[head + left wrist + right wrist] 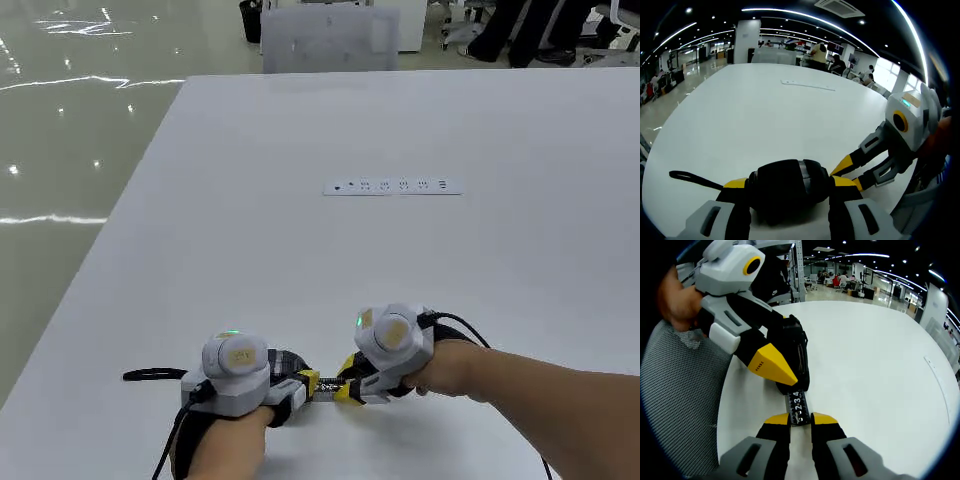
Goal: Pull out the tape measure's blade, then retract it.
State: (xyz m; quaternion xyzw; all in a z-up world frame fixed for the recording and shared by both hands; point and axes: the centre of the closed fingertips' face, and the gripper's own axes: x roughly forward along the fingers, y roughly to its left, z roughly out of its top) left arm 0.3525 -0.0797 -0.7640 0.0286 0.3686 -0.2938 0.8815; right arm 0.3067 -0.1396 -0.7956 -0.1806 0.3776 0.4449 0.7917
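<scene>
A black tape measure case (pixel 787 187) sits on the white table, clamped between the yellow-tipped jaws of my left gripper (pixel 789 187). The case (pixel 792 352) also faces my right gripper view, with the left gripper's yellow finger (pixel 771 365) across it. A short length of dark numbered blade (pixel 796 407) runs out of the case to my right gripper (pixel 800 418), which is shut on the blade's end. In the head view both grippers sit close together near the table's front edge, the left gripper (pixel 300 385) and the right gripper (pixel 347 388), with the blade (pixel 326 385) between them.
A black wrist strap (pixel 152 375) trails left from the case. A white power strip (pixel 394 186) lies flat mid-table. The table's left edge (pixel 110 215) drops to a glossy floor. Chairs and seated people are beyond the far edge.
</scene>
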